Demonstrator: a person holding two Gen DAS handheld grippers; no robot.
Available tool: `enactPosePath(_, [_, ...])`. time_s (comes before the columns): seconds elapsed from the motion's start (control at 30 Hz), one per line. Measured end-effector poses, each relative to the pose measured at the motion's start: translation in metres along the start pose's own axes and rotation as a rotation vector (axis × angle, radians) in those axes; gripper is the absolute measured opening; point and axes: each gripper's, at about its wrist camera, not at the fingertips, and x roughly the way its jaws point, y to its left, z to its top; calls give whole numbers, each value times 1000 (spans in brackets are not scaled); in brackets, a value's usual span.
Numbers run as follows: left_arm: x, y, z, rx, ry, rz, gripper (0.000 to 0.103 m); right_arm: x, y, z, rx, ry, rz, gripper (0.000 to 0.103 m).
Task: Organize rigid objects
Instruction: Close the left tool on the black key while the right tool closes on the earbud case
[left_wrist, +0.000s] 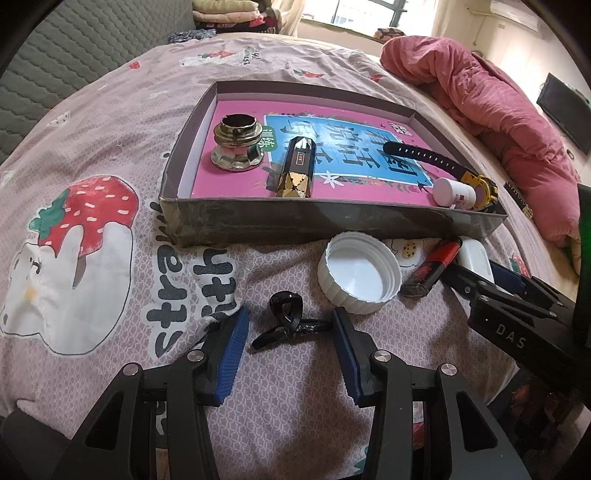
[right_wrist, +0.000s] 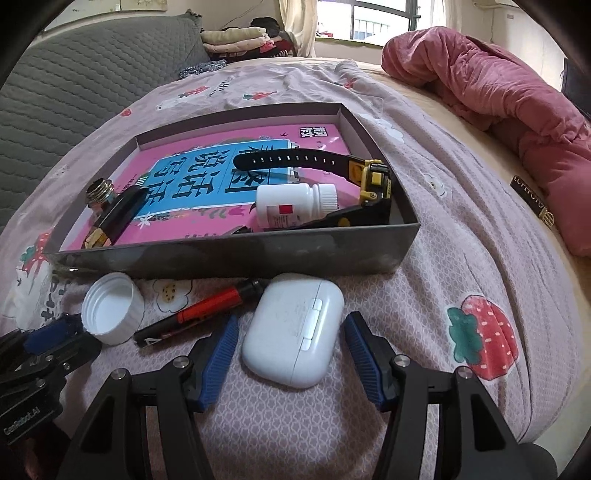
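Note:
A grey box on the bed holds a pink book, a metal cap, a black-gold case, a watch and a white pill bottle. My left gripper is open around a black hair clip on the sheet. My right gripper is open around a white earbud case, which lies on the sheet in front of the box. A white lid and a red-black tube lie between them.
A pink quilt is bunched at the right of the bed. A grey padded headboard is at the left. Folded clothes lie at the far end. The right gripper's body shows at the right of the left wrist view.

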Motion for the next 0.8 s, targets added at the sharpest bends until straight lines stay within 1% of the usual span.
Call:
enactPosePath(0.2, [0,0,0,-6,-3,0,46,4,-1,1,-3,3,6,60])
enactPosePath(0.23, [0,0,0,-4,-4,3,46,4,-2,1,-3,4,9,58])
enactPosePath(0.27, [0,0,0,-2,-5,5,46,3,-3,1,-2,3,8,54])
enactPosePath(0.33, [0,-1,0,-2,-7,7,46,2,-6,2,9,6,24,51])
enactPosePath(0.4, [-1,0,0,-4,-8,13,42,1,-9,2,17,5,37,50])
enactPosePath(0.67, [-5,6,0,-29,-13,-10,42,-8,-18,-2,27,7,58,48])
enactPosePath(0.8, [-8,11,0,-59,-16,-30,42,-12,-24,-4,40,11,69,48])
